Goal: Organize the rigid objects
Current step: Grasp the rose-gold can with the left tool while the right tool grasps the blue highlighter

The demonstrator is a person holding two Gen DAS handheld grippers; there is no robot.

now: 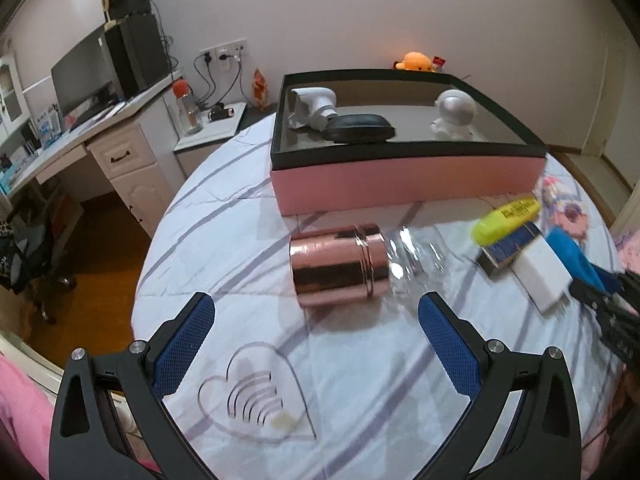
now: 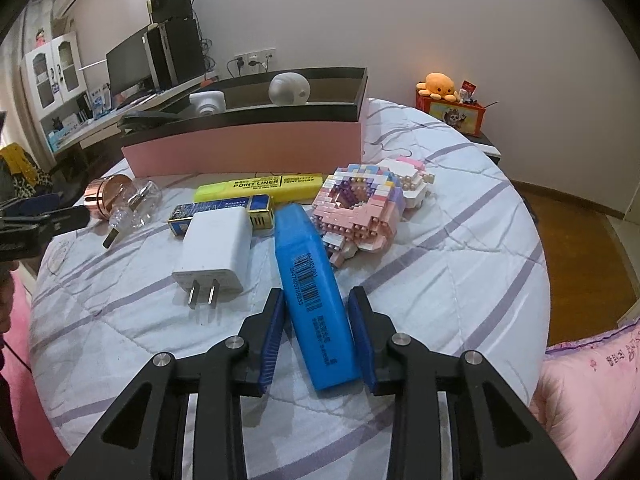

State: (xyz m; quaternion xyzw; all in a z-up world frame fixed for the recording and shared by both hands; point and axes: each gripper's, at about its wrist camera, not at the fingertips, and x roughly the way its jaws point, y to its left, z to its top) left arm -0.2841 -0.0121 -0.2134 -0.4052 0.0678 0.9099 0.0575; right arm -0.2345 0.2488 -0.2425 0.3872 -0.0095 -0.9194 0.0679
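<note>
Left gripper: jaws spread wide, holding nothing, hovering over the quilted bed cover just short of the rose-gold tin

Rose-gold tin: cylinder lying on its side on the cover, lid end toward the right; a clear glass bottle lies touching that end

Clear acrylic heart: flat on the cover, between the left fingers and nearer the camera than the tin

Right gripper: jaws narrowed around the blue highlighter, one pad on each side of its barrel; whether the pads actually press on it cannot be told

Blue highlighter: lying on the cover lengthwise between the right fingers, barcode side up, far tip next to the brick model

White plug adapter: flat on the cover just left of the blue highlighter, prongs toward the camera, its far end overlapping a small blue and gold box

Yellow highlighter: lying crosswise beyond the small box, close to the pink box front

Pastel brick model: pink, white and lilac blocks, right of the blue highlighter's far end

Pink box: open, black rim, at the far side of the cover; inside are a white camera, a black oval case touching it, and a white astronaut figure well apart at the right

Orange plush: on a red box beyond the bed
</note>
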